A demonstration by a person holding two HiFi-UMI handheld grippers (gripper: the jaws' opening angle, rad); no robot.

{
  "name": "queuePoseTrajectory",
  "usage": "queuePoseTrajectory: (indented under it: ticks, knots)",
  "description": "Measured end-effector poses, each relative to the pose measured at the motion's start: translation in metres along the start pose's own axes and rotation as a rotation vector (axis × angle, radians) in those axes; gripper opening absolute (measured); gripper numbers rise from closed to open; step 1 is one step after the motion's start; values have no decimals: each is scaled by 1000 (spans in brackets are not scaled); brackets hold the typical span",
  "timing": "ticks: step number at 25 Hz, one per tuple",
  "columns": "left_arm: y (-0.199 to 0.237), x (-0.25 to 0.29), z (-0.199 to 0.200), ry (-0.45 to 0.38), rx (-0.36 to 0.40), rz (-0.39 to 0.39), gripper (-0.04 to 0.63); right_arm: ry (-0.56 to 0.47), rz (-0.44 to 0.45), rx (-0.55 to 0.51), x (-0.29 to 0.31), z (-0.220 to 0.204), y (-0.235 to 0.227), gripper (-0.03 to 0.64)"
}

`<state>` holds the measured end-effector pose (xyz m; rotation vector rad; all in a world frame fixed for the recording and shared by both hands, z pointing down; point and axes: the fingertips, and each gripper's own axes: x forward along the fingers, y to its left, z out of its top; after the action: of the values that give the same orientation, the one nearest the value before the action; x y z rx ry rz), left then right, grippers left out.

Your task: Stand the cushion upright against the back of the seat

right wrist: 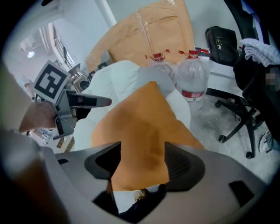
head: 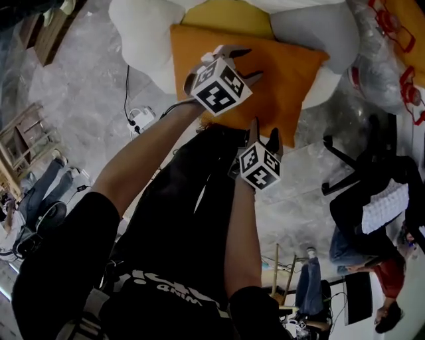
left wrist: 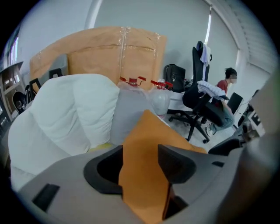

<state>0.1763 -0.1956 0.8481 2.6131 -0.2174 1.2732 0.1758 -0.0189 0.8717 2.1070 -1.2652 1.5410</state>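
An orange cushion [head: 289, 70] lies flat on a white padded seat [head: 143, 40], its near corner over the seat's front edge. My left gripper [head: 251, 64] hovers over the cushion's near left part, jaws open with nothing gripped. My right gripper [head: 263, 131] is lower, at the cushion's near edge, also open. In the left gripper view the cushion [left wrist: 144, 175] shows through the gap of that gripper [left wrist: 140, 164], with the white seat back [left wrist: 65, 118] behind. In the right gripper view the cushion [right wrist: 140, 131] fills the gap of the right gripper [right wrist: 142, 159], and the left gripper [right wrist: 94, 101] shows at left.
A grey pillow [head: 312, 26] and a yellow one [head: 226, 16] rest at the seat's back. Large water bottles [head: 372, 73] stand right of the seat. A black office chair [head: 358, 166] and a seated person [left wrist: 227, 83] are at right. A power strip [head: 139, 119] lies on the floor at left.
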Motion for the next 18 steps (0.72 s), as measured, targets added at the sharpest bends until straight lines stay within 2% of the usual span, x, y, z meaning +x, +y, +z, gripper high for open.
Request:
queuePoseTrajectory:
  ticks: [5, 10, 16, 18]
  knots:
    - [1, 39, -18, 43, 4, -14, 238, 53, -58, 16, 36, -25, -18, 295]
    - [4, 56, -24, 40, -15, -6, 238, 70, -55, -21, 53, -28, -23, 295]
    - [2, 67, -27, 67, -24, -2, 236, 72, -62, 0, 59, -30, -35, 294]
    - [1, 68, -28, 71, -36, -3, 219, 70, -62, 18, 60, -29, -39, 267]
